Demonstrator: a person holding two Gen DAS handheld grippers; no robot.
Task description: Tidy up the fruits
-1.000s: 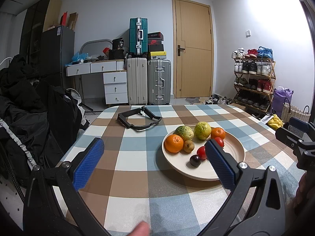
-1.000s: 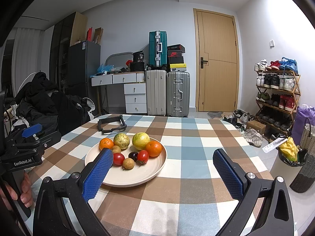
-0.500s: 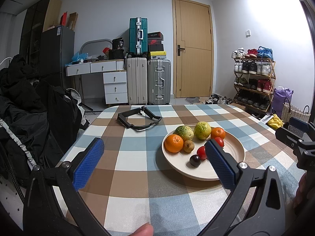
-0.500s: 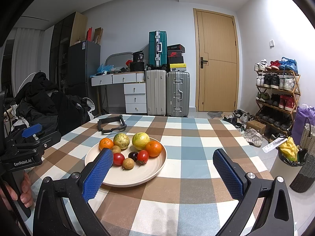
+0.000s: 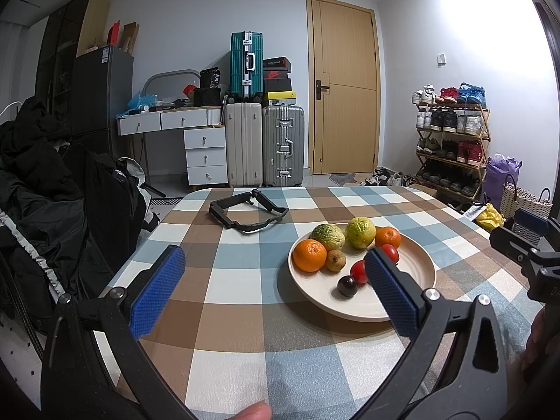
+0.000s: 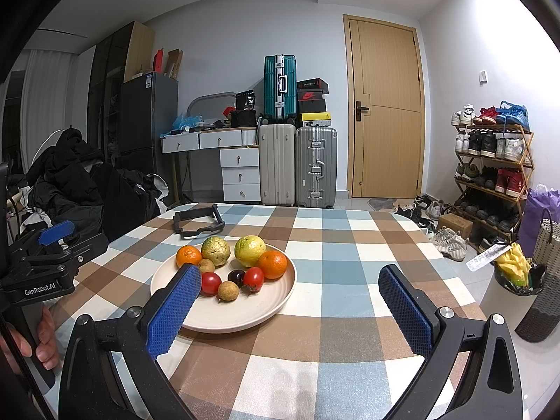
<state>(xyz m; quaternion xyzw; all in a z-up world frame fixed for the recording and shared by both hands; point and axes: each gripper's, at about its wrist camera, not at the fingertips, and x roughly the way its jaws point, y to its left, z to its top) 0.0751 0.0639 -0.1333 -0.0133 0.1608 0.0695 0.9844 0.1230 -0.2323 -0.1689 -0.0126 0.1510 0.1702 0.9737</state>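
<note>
Checkered table (image 5: pixel 245 280) | both grippers gape wide, empty | right view alone shows plate's (image 6: pixel 245 311) near longan (image 6: pixel 228 290)

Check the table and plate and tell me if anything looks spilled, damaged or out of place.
Nothing spilled or damaged. All the fruit sits on the plate. The one odd thing is a black plastic frame lying on the tablecloth beyond the plate, unrelated to fruit. Both grippers, left and right, are open and empty.

Cream plate (image 6: pixel 245 315) near the counter's middle holds two oranges (image 6: pixel 272 264), two green citrus (image 6: pixel 250 250), tomatoes (image 6: pixel 253 277) (small, red), brown fruits.
</note>
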